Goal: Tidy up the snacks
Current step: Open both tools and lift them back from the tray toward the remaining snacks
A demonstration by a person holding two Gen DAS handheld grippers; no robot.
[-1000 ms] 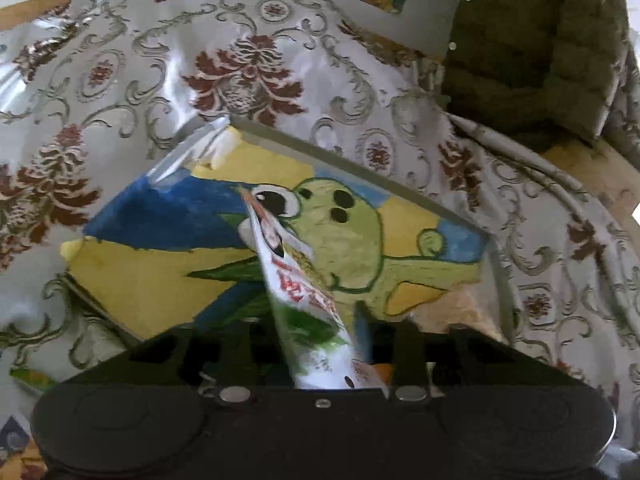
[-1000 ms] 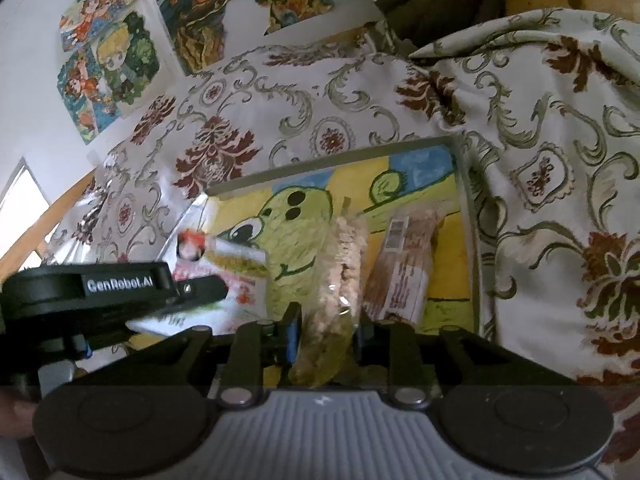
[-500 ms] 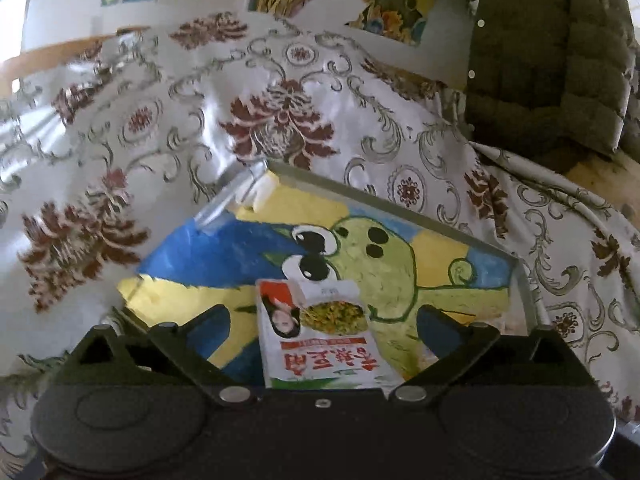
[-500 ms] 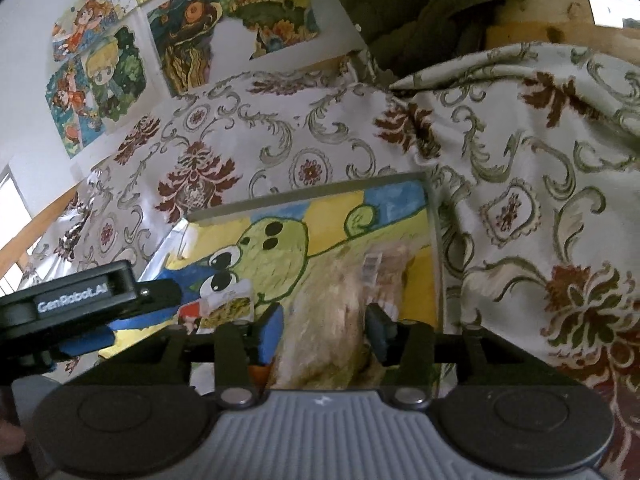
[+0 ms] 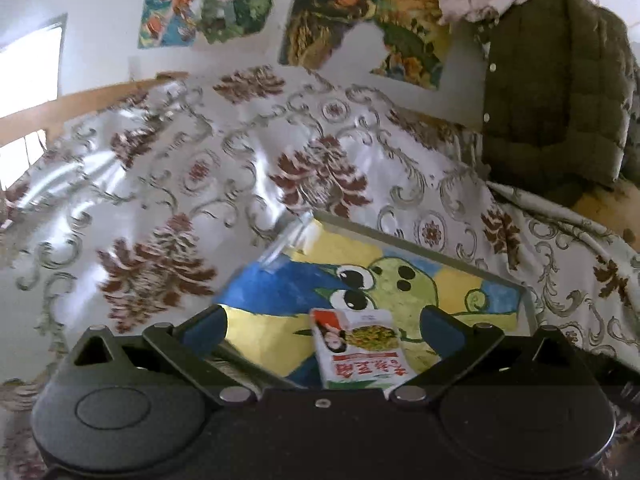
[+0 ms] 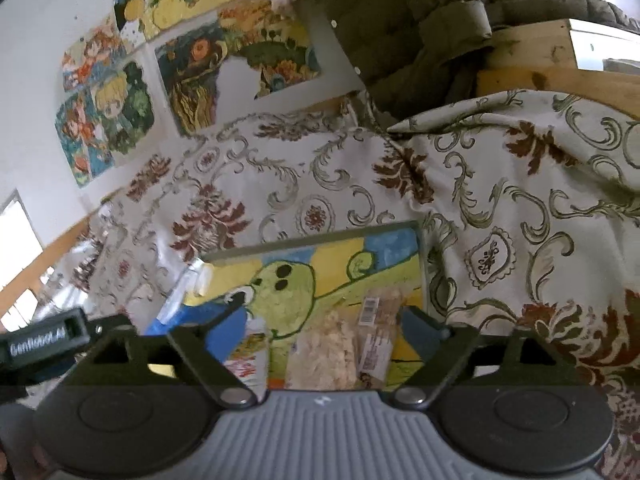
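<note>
Through the left wrist camera I see my left tongs spread wide, gripping nothing. A white seasoning sachet with a red label and a noodle picture lies flat on the frog-painted tray, between the two blue pads and nearer the right one, touching neither. The tray rests on a floral bedspread, and a dark green quilted jacket hangs at the upper right beside posters on the wall.

Through the right wrist camera my right tongs are also wide apart and hold nothing. Between their pads, a clear bag of pale crisps lies on the same tray, with a clear wrapped snack bar bearing a barcode just beside it on the right. The sachet shows further left, close to the left pad. The left tongs' body juts in at the left edge.
</note>
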